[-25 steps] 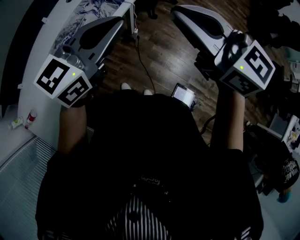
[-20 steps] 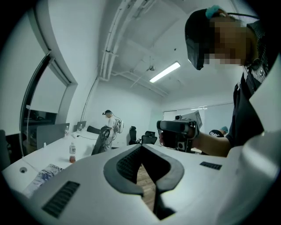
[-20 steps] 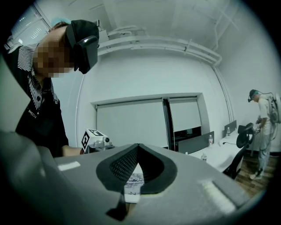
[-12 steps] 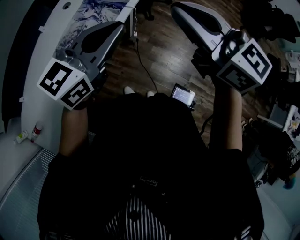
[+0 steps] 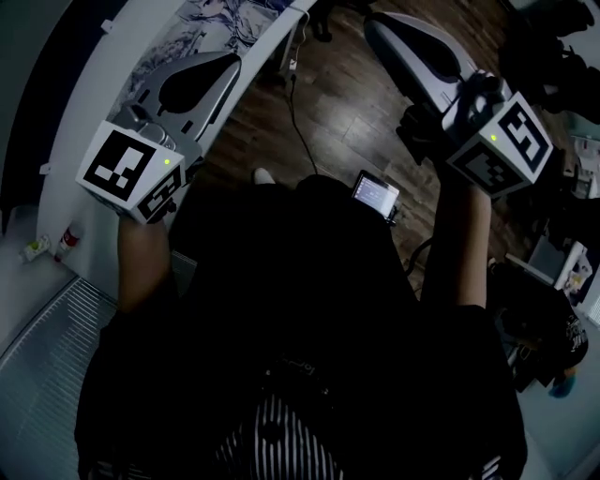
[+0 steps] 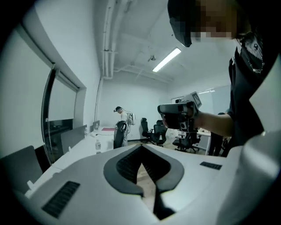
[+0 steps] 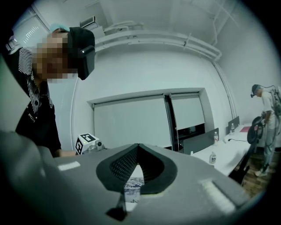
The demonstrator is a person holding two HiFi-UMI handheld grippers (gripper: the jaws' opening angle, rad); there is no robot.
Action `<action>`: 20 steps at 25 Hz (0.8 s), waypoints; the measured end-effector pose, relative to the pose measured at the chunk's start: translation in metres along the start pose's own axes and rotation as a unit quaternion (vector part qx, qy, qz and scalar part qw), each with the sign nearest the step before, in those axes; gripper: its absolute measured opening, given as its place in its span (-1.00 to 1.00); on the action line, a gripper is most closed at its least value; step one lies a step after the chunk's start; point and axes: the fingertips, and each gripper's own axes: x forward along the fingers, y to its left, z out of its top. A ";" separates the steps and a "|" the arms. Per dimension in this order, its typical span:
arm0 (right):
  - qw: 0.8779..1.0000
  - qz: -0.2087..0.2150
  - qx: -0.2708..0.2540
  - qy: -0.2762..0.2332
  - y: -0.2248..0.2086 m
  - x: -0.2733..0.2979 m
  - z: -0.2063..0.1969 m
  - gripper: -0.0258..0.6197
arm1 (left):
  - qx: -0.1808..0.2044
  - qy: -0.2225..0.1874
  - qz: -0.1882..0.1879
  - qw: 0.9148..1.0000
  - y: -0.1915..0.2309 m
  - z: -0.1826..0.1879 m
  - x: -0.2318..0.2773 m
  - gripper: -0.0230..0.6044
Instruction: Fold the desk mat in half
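Observation:
The desk mat [image 5: 225, 14], white with a blue pattern, lies on the white desk [image 5: 89, 103] at the top left of the head view. A strip of the mat [image 7: 131, 184] also shows through the right gripper's jaw gap. My left gripper [image 5: 236, 60] hovers over the desk edge, pointing toward the mat, jaws shut and empty [image 6: 141, 146]. My right gripper [image 5: 375, 21] is held over the wooden floor, away from the desk, shut with nothing in it [image 7: 138, 145]. The two grippers face each other: each shows in the other's view.
A small bottle [image 5: 66, 239] stands on the desk's near end. On the dark wood floor [image 5: 328, 112] lie a cable [image 5: 298, 122] and a small screen device [image 5: 377, 194]. Office chairs [image 6: 153, 132] and another person [image 6: 120, 121] are far off.
Both grippers have shifted sideways; the left one has dropped a little and now sits nearer the desk, and more of the desk and mat is in the head view.

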 end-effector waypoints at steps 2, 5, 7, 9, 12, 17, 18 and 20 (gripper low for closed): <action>1.000 0.005 -0.005 0.000 0.003 0.005 0.004 -0.91 | -0.016 -0.014 -0.006 1.000 -0.003 0.002 -0.002 -0.90; 1.000 0.009 0.001 0.001 0.006 0.009 0.003 -0.91 | -0.044 -0.029 -0.022 0.998 -0.009 0.002 -0.002 -0.90; 1.000 0.010 0.003 0.004 0.006 0.011 0.000 -0.91 | -0.063 -0.034 -0.025 0.997 -0.006 0.001 0.001 -0.90; 1.000 0.016 0.002 0.001 0.004 0.013 0.000 -0.91 | -0.064 -0.029 -0.017 0.997 0.000 0.000 0.007 -0.90; 1.000 0.017 0.007 -0.001 -0.006 0.005 -0.003 -0.91 | -0.069 -0.017 -0.009 0.997 0.000 -0.003 0.019 -0.90; 0.999 0.015 0.022 -0.025 -0.044 -0.003 0.004 -0.91 | -0.058 -0.017 0.004 0.998 0.010 0.012 0.041 -0.90; 0.999 0.020 0.022 -0.026 -0.050 -0.003 0.005 -0.91 | -0.060 -0.017 0.008 0.998 0.012 0.012 0.046 -0.90; 0.999 0.028 0.019 -0.025 -0.065 -0.001 0.008 -0.91 | -0.065 -0.016 0.013 0.998 0.017 0.015 0.057 -0.90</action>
